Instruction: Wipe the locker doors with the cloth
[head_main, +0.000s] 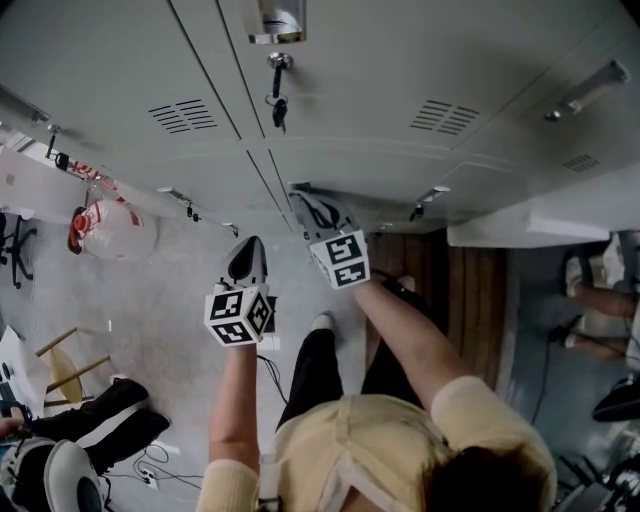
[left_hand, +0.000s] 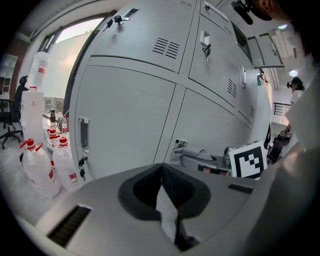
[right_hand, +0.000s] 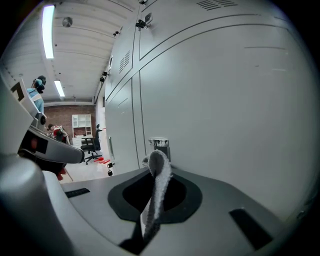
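The cloth (right_hand: 158, 182) is held in the right gripper (head_main: 308, 207), whose jaws are closed tight on a fold of it. A narrow grey ridge of the fabric stands up past the tips. This gripper is low down, near the foot of the locker doors (right_hand: 225, 100), with the nearest door just to its right. Whether the cloth touches the door cannot be told from these views.

The left gripper (head_main: 247, 258) is kept back from the doors, to the left of the right one. Its jaws are brought together and appear to have nothing between them.

The cloth is judged to be light, soft and limp, with a fuzzy nap. It should fold under the slightest push and slip little in the grip. It is best taken at a bunched fold, bitten deep, with a good pad left free beyond the tips. Only a thin edge is exposed now, so little wiping face is offered and the hard tips might reach the paint first.

The doors are judged stiff, smooth and able to bear firm pressure. The hanging keys (head_main: 278, 105) and the vents (head_main: 183, 116) could be snagged by loose fabric.
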